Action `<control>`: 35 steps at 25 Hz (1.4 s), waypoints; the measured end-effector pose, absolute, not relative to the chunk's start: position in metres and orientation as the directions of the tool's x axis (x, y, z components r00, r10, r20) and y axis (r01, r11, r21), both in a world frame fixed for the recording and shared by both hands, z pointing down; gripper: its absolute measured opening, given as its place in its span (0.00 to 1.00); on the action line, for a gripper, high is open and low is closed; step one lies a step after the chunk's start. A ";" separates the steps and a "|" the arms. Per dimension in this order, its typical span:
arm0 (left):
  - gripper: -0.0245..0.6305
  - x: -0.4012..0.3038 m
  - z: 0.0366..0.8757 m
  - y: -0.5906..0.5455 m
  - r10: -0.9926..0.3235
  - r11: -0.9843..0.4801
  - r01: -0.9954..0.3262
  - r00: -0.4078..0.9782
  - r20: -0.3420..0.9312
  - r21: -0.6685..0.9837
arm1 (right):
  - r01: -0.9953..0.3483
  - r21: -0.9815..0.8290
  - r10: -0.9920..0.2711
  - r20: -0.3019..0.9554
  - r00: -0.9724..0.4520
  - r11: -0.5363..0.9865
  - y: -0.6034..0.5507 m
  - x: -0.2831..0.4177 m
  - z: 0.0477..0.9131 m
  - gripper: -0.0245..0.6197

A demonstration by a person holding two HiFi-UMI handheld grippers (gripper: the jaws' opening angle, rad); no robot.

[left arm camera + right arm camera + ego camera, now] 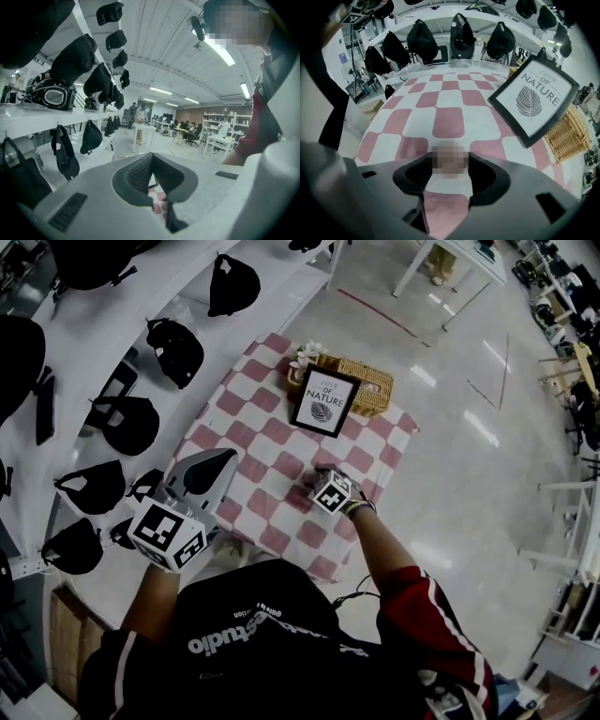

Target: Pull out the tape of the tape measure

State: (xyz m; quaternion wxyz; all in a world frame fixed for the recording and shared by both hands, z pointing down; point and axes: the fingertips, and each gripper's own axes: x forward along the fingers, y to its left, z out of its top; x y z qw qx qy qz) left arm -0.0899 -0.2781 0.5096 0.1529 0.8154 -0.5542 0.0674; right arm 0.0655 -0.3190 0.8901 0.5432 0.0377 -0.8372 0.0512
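Left arm (150, 601): bare forearm stretched forward | Left claw (220, 467): roughly level, jaws meeting at tips, nothing between | Right arm (375, 549): red-sleeved, reaching forward | Right claw (323, 479): pointing steeply down, jaws spread wide

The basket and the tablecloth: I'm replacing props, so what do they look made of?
Basket: woven wicker or rattan, tan and matt, judging by the visible weave. Tablecloth: probably thin fabric, pink-and-white checked, matt; it hangs softly at the edges, though a coated cloth can't be ruled out.
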 end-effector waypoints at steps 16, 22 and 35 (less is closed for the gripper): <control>0.04 -0.110 0.511 -0.267 -0.891 -0.329 -0.930 0.363 0.274 0.163 | -0.244 -0.064 -0.060 0.882 -0.468 0.968 -0.323 0.065 0.857 0.38; 0.04 -0.110 0.495 -0.264 -0.890 -0.358 -0.919 0.390 0.238 0.167 | -0.348 -0.088 -0.118 0.840 -0.529 0.933 -0.321 0.061 0.814 0.38; 0.04 -0.107 0.456 -0.280 -0.869 -0.470 -0.877 0.480 0.122 0.101 | -0.516 -0.011 -0.373 0.677 -0.634 0.856 -0.327 0.041 0.653 0.38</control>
